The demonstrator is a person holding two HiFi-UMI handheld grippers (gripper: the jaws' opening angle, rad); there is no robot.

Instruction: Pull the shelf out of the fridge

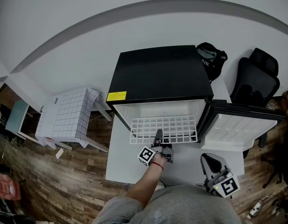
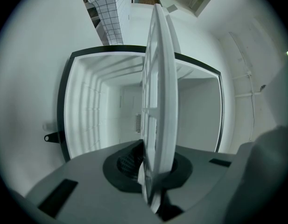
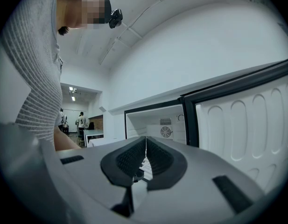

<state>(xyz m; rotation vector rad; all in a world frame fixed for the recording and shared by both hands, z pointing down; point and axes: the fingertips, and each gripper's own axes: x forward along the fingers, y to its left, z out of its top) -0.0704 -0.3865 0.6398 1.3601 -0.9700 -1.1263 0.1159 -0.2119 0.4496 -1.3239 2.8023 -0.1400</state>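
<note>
- Your left hand-held gripper (image 1: 158,135) is pinching the front rim of the white wire shelf (image 1: 165,127), near the middle of that rim. In the left gripper view the pads are clamped on the rim (image 2: 153,169) and the shelf (image 2: 160,78) shows edge-on, running back into the fridge.
- The shelf sticks well out of the fridge's (image 1: 158,71) open front, over the worktop (image 1: 122,164). Its rear part seems to sit inside the fridge on the side rails.
- Pull straight back from the fridge, along the line of the rails. A slanted pull would likely jam one corner against a fridge wall.
- Hold the shelf flat as you draw it. With a one-point grip it will want to droop or twist once the rear leaves the rails, so go slowly near the end.
- Your right hand-held gripper (image 1: 208,158) hangs in front of the fridge, below the open door (image 1: 237,129), with its jaws pressed together on nothing (image 3: 144,155). Consider using it to support the shelf's right side.
</note>
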